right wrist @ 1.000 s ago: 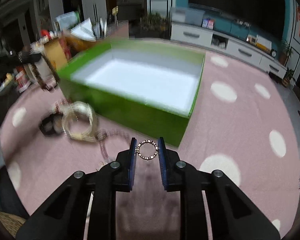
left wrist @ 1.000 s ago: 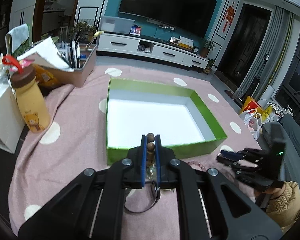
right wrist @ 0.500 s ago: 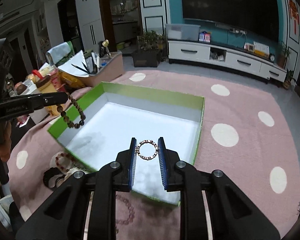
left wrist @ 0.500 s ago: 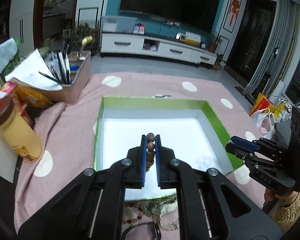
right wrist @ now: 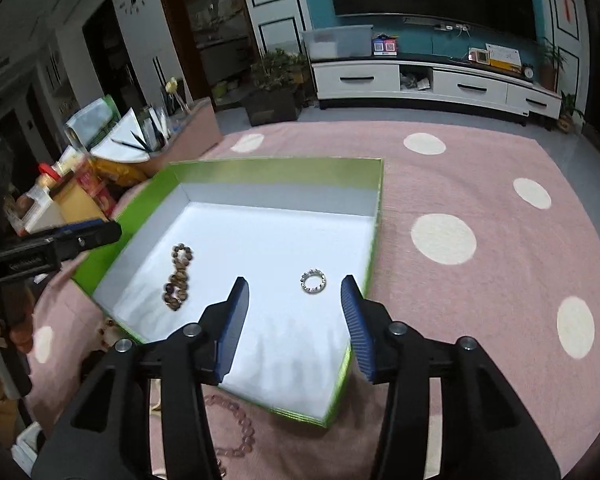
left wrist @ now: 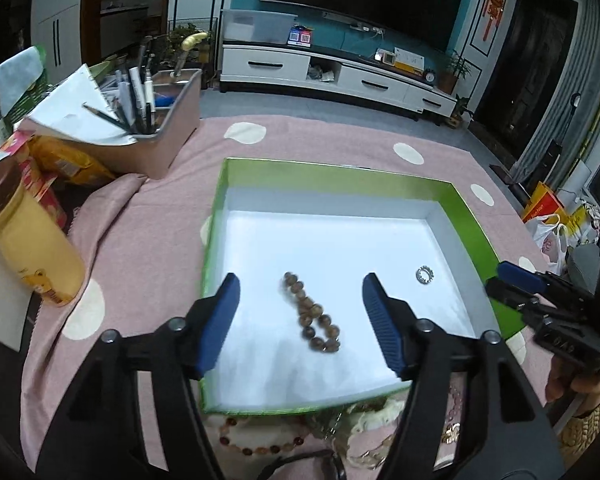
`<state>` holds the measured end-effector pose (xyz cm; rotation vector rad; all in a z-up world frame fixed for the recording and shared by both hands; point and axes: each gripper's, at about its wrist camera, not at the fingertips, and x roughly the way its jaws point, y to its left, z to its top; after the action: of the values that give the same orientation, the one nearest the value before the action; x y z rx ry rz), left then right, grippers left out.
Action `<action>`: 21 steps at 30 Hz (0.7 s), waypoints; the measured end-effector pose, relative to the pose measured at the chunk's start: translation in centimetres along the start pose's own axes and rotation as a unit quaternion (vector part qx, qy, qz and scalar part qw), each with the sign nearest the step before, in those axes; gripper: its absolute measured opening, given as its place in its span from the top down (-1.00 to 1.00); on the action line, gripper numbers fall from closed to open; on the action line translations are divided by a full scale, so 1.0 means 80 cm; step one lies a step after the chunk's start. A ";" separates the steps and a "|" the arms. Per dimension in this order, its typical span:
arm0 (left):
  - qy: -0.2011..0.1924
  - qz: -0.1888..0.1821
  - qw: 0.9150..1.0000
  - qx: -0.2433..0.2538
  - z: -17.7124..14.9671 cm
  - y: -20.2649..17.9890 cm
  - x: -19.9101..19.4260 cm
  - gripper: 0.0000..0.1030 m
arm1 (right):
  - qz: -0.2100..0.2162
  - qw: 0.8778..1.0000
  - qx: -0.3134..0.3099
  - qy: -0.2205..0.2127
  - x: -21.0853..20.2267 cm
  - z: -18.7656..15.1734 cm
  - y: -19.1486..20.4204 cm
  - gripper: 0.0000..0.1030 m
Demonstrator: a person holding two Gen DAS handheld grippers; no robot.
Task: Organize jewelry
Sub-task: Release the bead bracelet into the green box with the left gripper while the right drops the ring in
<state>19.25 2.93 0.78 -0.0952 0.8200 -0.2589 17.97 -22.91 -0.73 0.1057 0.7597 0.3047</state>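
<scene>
Left wrist view: going left to right.
Yellow bottle (left wrist: 28, 248): standing at the far left, label partly cut off by fisheye edge.
Pen tray (left wrist: 168, 128): sitting behind it, contents overlapping, hard to separate.
Green box (left wrist: 340, 178): lying open on the pink dotted cloth (left wrist: 148, 240); near wall partly hidden by gripper arms.
Left gripper (left wrist: 300, 320): jaws opening, standing wide apart, gripping nothing; bead bracelet showing between them but lying on the box floor.
Bead bracelet (left wrist: 310, 312): resting inside the box, left of centre, slightly blurred.
Ring (left wrist: 424, 275): lying inside the box toward the right wall, small, detail unclear.
Loose jewelry (left wrist: 260, 436): piling on the cloth just in front of the box, mostly hidden behind the left gripper's arms, pieces not separable.
Right gripper (left wrist: 512, 284): entering from the right edge, side-on, jaw gap not readable from here.

Right wrist view: same order.
Left gripper (right wrist: 100, 232): poking in at the left edge, holder's hand (right wrist: 16, 332) blurred.
Bead bracelet (right wrist: 178, 276): sitting on the box floor, motion-blurred.
Right gripper (right wrist: 294, 316): jaws opening, apart, pressing on nothing; ring (right wrist: 313, 281) lying on the box floor beyond the tips.
Pink beads (right wrist: 240, 436): trailing on the cloth, partly hidden under the gripper arm.
</scene>
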 end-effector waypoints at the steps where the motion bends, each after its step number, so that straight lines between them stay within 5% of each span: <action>1: -0.001 0.002 1.000 -0.003 -0.003 0.004 -0.005 -0.38 | 0.004 1.000 0.006 -0.006 -0.009 -0.003 -0.003 0.05; 21: 0.017 0.046 0.997 -0.062 -0.109 0.056 -0.091 -0.50 | 0.007 1.000 0.027 0.003 -0.093 -0.075 -0.002 0.03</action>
<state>8.99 9.33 -0.82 -0.1700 0.8728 -0.1233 8.77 -25.43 -0.20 0.1605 0.7733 0.2972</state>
